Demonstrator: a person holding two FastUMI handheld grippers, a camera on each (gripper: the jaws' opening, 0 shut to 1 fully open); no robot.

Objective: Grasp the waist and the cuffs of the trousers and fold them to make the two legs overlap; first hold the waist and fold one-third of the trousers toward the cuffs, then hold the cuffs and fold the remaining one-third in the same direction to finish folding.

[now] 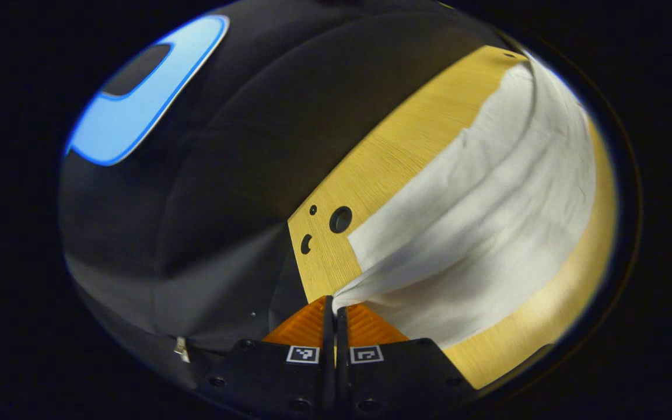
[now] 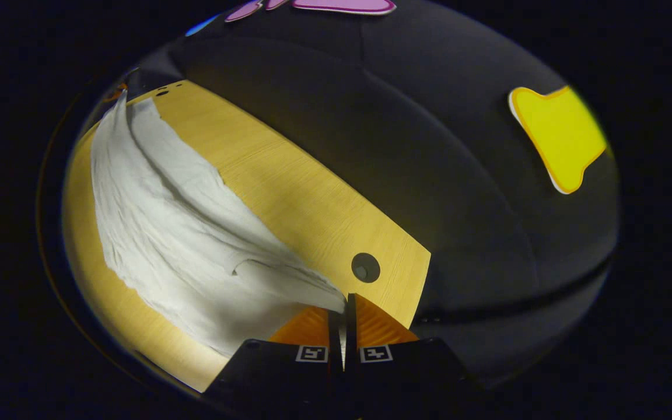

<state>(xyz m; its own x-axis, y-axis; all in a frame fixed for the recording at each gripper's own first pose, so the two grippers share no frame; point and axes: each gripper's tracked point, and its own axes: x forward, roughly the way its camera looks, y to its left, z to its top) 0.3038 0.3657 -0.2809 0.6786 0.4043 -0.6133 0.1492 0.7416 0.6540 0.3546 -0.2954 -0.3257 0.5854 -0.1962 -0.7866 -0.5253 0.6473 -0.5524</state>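
Both grippers are closed to a narrow slit on cloth: the left gripper point(image 1: 334, 308), at the bottom centre of the left gripper view, pinches one end of the white trousers point(image 1: 487, 216), and the right gripper point(image 2: 345, 309), at the bottom centre of the right gripper view, pinches the other end, with fabric drawn to a point between each pair of fingers. From those pinches the trousers run away across the wooden table point(image 1: 371, 175), toward the upper right in the left gripper view and the upper left in the right gripper view, lying in long soft ridges. I judge the cloth light, limp and a little crumpled; it should sag and drag rather than hold shape, so edges or corners are the places to grip, as now. Which end is waist and which cuffs I cannot tell. Round holes point(image 1: 340, 219) pierce the table just beside the held corners, a possible snag, and black booth wall point(image 2: 429, 146) rises beyond the table edge.
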